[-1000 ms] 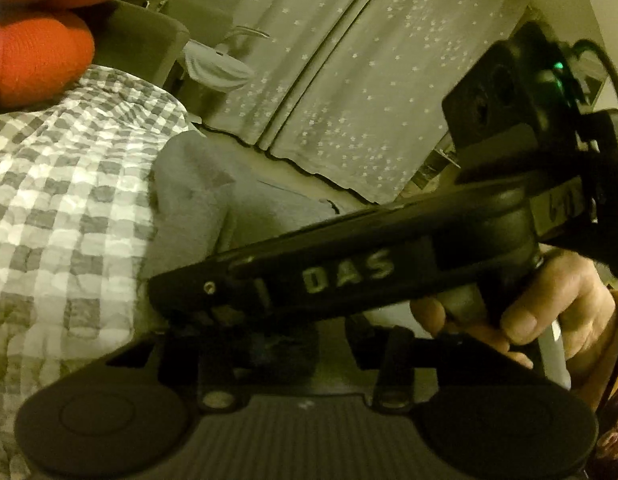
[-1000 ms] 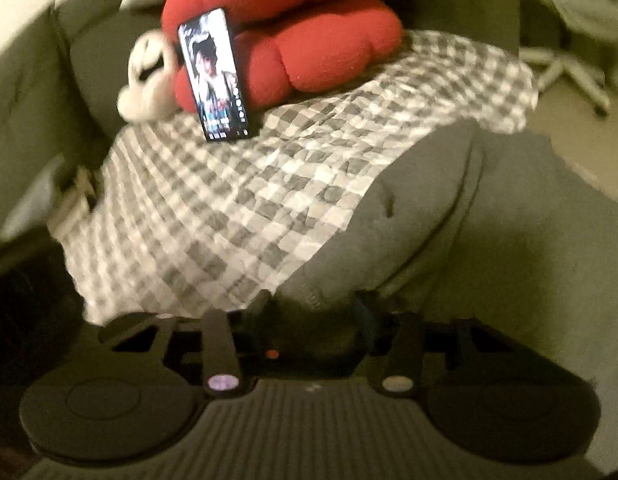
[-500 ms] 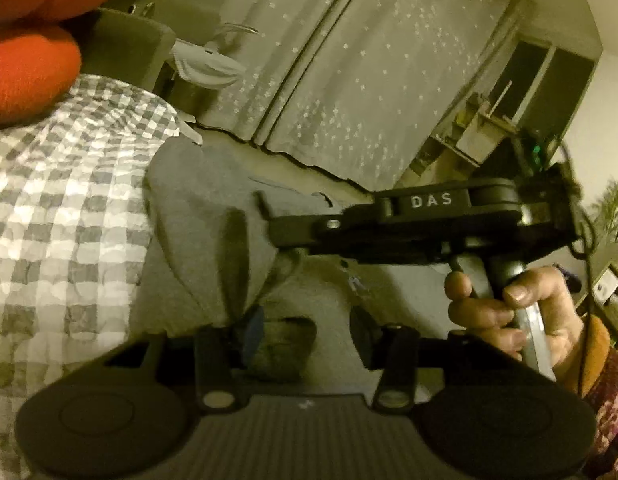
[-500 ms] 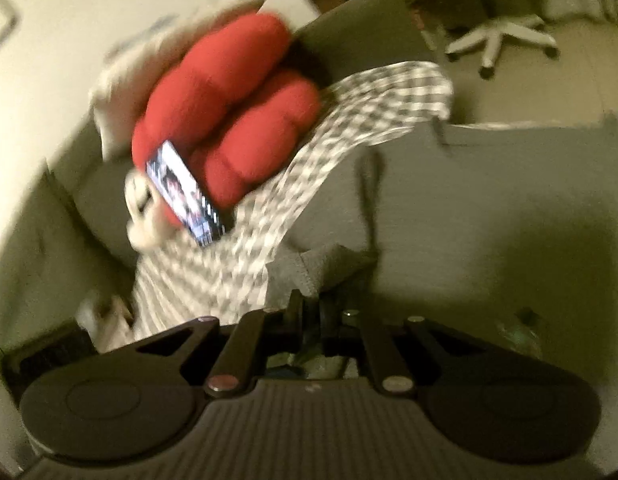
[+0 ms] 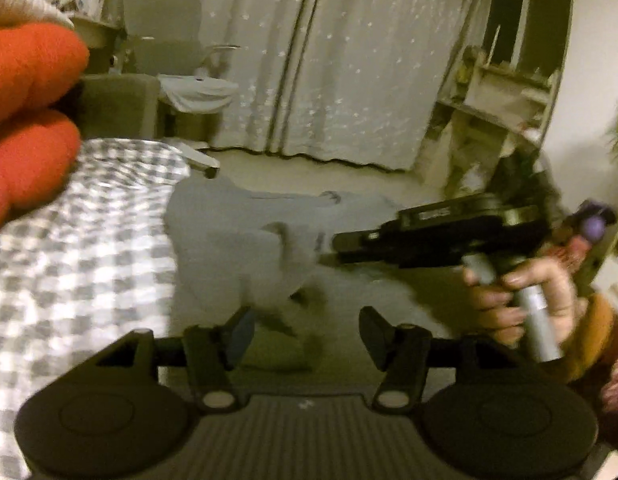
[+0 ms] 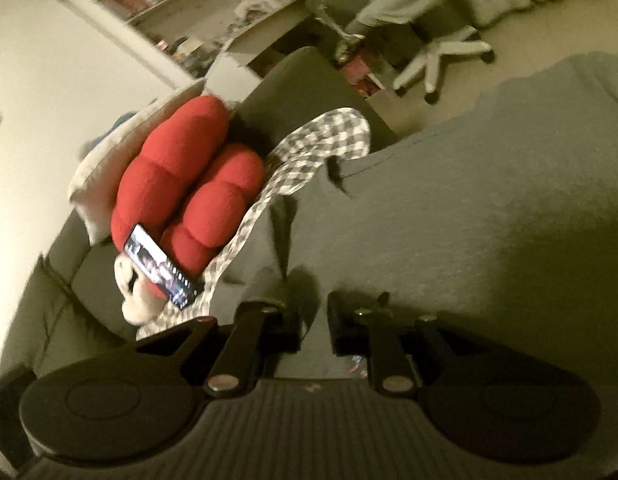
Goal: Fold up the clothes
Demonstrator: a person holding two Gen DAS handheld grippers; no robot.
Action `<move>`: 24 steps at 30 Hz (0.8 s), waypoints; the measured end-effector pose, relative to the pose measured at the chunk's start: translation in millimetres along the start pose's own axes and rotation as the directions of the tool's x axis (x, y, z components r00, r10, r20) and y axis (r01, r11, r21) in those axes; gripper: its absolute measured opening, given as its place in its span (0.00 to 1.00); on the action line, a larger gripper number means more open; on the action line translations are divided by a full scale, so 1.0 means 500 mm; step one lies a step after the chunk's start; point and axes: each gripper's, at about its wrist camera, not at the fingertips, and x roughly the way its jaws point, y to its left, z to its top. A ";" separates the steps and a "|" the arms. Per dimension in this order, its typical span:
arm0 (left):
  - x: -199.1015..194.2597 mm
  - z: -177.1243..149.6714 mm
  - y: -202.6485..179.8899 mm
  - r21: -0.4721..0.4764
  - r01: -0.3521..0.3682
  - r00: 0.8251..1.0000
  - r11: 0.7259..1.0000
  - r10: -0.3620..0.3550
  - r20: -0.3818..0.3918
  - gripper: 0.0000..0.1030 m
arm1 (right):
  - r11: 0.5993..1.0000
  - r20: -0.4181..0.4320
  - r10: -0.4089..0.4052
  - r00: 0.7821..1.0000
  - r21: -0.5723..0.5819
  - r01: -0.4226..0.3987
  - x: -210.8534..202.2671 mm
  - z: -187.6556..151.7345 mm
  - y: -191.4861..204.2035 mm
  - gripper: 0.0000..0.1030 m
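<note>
Left gripper (image 5: 305, 330): jaws wide apart, holding nothing, above grey garment (image 5: 269, 248).
Right gripper (image 6: 313, 326): jaws narrowly parted, cloth between them; grip uncertain.
Garment: spread over checkered cover (image 5: 77, 248), hanging off its edge toward 3 o'clock.
Open room: bare floor (image 5: 309, 172) at 12 o'clock; red cushion (image 6: 189, 184) at 10.

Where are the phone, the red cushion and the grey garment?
phone (image 6: 162, 266), right wrist view, on its lit screen.
red cushion (image 6: 177, 168), right wrist view, on its upper lobe.
grey garment (image 6: 449, 208), right wrist view, on its broad middle.
</note>
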 end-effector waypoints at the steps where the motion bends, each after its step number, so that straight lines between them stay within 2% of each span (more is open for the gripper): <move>1: 0.005 0.001 -0.001 0.011 -0.023 1.000 1.000 0.023 -0.016 0.58 | 0.999 -0.003 -0.012 1.000 -0.034 0.012 0.003 -0.002 0.009 0.29; 2: 0.011 0.002 -0.003 0.021 -0.040 0.999 0.999 0.041 -0.034 0.58 | 0.997 -0.006 -0.024 1.000 -0.067 0.024 0.007 -0.004 0.017 0.38; 3: 0.013 0.001 -0.005 0.031 -0.047 0.998 0.998 0.049 -0.041 0.58 | 0.994 -0.009 -0.036 0.999 -0.101 0.035 0.010 -0.006 0.026 0.40; 8: 0.018 -0.015 -0.032 0.120 -0.060 0.997 0.991 0.066 -0.045 0.57 | 0.953 -0.001 -0.123 0.992 -0.280 0.118 0.032 -0.018 0.072 0.40; 12: 0.033 -0.024 -0.053 0.219 -0.090 0.993 0.972 0.104 -0.054 0.56 | 0.908 0.035 -0.185 0.982 -0.377 0.185 0.062 -0.017 0.097 0.40; 13: 0.038 -0.026 -0.058 0.250 -0.100 0.991 0.963 0.118 -0.057 0.52 | 0.897 0.041 -0.194 0.980 -0.396 0.194 0.066 -0.019 0.098 0.39; 15: 0.050 -0.032 -0.069 0.319 -0.124 0.986 0.940 0.153 -0.070 0.44 | 0.874 0.055 -0.221 0.974 -0.431 0.223 0.072 -0.021 0.103 0.25; 16: 0.052 -0.035 -0.072 0.340 -0.131 0.985 0.931 0.162 -0.064 0.43 | 0.862 0.062 -0.237 0.969 -0.447 0.240 0.075 -0.022 0.105 0.11; 19: 0.049 -0.035 -0.076 0.356 -0.133 0.984 0.925 0.166 -0.064 0.22 | 0.848 0.113 -0.257 0.960 -0.450 0.280 0.059 -0.016 0.106 0.05; 22: 0.045 -0.036 -0.080 0.370 -0.154 0.981 0.916 0.187 -0.052 0.07 | 0.867 0.150 -0.238 0.960 -0.413 0.280 0.030 0.002 0.109 0.04; 24: 0.032 -0.034 -0.076 0.346 -0.174 0.981 0.922 0.195 -0.027 0.07 | 0.874 0.162 -0.224 0.961 -0.402 0.272 0.019 0.016 0.122 0.04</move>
